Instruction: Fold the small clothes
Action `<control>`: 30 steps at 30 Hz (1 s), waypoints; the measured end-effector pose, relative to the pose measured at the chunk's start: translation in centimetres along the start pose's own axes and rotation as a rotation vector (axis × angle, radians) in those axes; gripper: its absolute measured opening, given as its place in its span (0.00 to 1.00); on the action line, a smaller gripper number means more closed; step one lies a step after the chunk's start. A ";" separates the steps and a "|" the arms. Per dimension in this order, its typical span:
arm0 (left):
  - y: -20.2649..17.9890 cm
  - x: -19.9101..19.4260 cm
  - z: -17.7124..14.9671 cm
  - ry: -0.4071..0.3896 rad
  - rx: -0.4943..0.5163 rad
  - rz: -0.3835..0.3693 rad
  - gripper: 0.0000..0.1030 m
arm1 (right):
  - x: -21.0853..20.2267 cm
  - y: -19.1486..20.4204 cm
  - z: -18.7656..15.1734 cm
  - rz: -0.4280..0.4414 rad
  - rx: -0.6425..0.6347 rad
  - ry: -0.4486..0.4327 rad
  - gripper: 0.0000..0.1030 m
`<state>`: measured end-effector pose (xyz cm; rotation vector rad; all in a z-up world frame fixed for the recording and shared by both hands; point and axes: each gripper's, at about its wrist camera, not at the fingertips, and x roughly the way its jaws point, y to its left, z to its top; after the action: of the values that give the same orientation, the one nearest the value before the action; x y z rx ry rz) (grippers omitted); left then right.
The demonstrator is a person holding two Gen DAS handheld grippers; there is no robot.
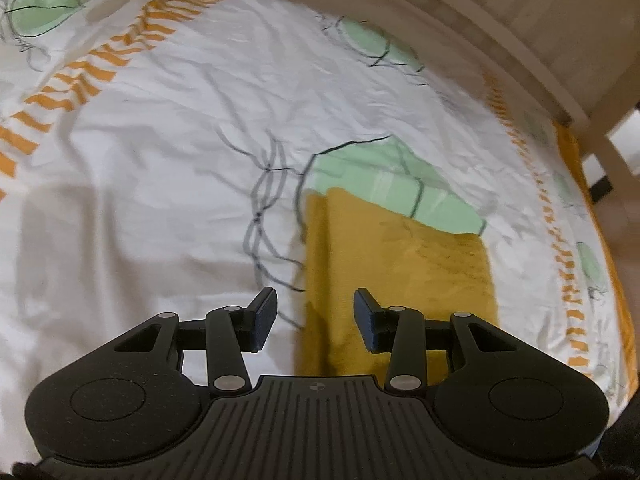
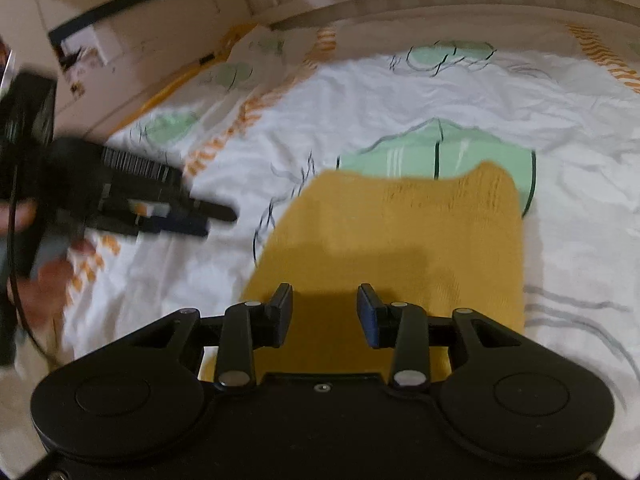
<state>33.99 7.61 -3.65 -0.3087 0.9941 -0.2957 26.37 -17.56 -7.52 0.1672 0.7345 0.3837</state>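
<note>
A mustard-yellow knitted cloth lies flat on the white patterned bedsheet, folded into a rough rectangle. My left gripper is open and empty, hovering above the cloth's left edge. In the right wrist view the same cloth fills the middle, and my right gripper is open and empty above its near edge. The left gripper also shows in the right wrist view, held by a hand at the left, blurred, its fingers pointing right toward the cloth's left side.
The bedsheet has green leaf prints and orange bands. A pale wooden bed frame runs along the far right edge. A cardboard box stands beyond the bed at the far left.
</note>
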 end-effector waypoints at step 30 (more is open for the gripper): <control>-2.1 3.1 -1.0 0.048 0.072 0.015 0.39 | 0.1 7.2 -5.0 0.072 -0.396 -0.054 0.09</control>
<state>34.47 4.41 -5.75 -0.2294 1.0301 -0.3255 21.02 -10.84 -9.16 -0.1695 0.5871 0.5831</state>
